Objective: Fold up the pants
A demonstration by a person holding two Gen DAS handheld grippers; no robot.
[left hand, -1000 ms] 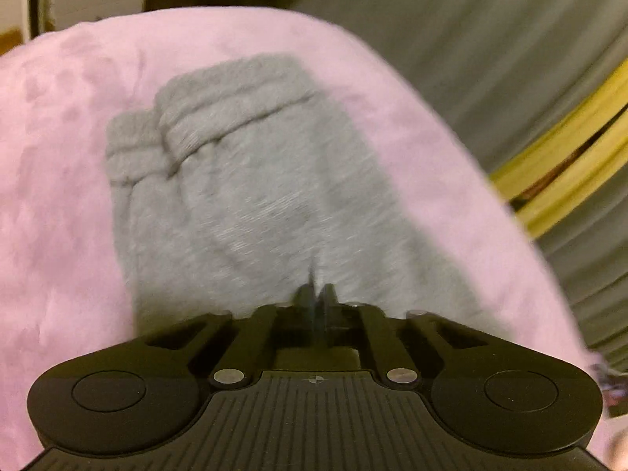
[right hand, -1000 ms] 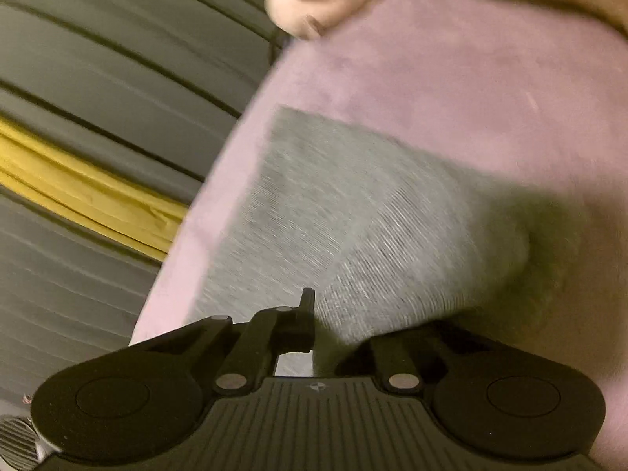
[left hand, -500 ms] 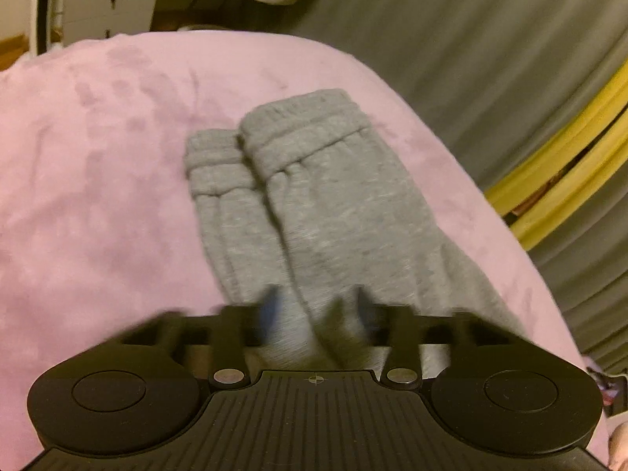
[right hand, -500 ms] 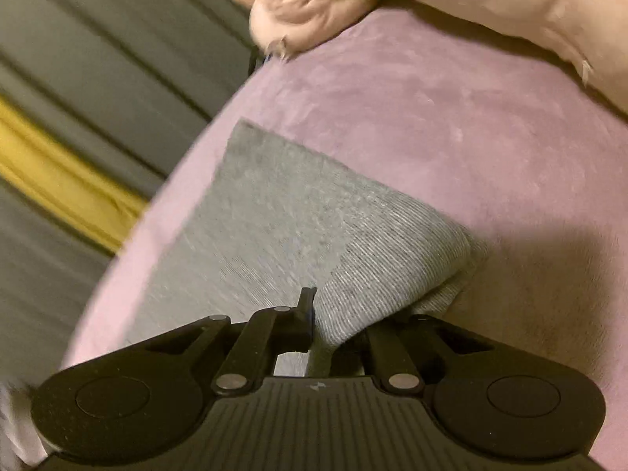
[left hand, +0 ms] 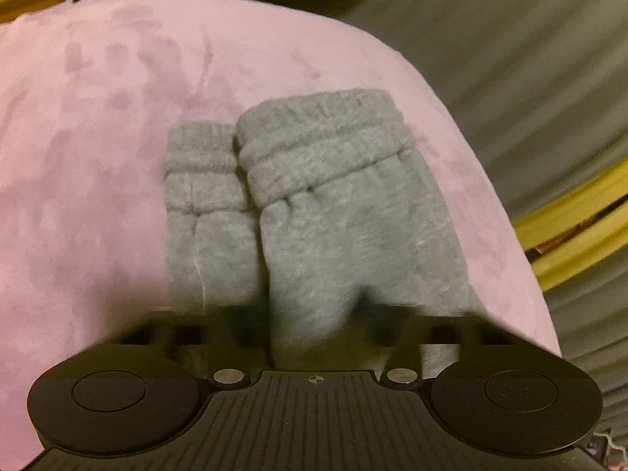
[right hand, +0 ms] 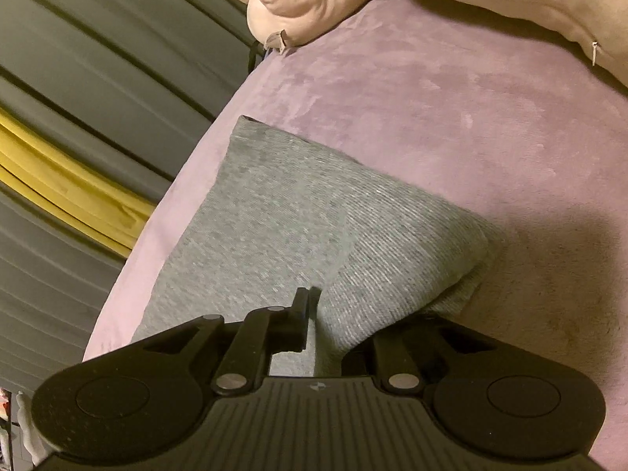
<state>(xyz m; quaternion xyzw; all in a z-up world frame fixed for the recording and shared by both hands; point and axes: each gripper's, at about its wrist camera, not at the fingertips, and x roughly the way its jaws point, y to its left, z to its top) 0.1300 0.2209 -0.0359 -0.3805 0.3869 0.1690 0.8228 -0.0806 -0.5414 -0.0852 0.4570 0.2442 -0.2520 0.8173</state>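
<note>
1. Grey pants (left hand: pixel 333 212) on the pink bed (left hand: pixel 98 157), near its curtain-side edge.
2. Left hand-held gripper (left hand: pixel 314 314) just closing on a pinched ridge — ready to lift.
3. Right hand-held gripper (right hand: pixel 318 314) clamped on a fabric fold (right hand: pixel 392 274) — for carrying over.

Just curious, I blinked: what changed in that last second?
The left claw opened, shifted along the pants and has just been closing on a fold. The right claw keeps its pinch, jaws just easing open slightly. The pink blanket is unchanged.
</note>
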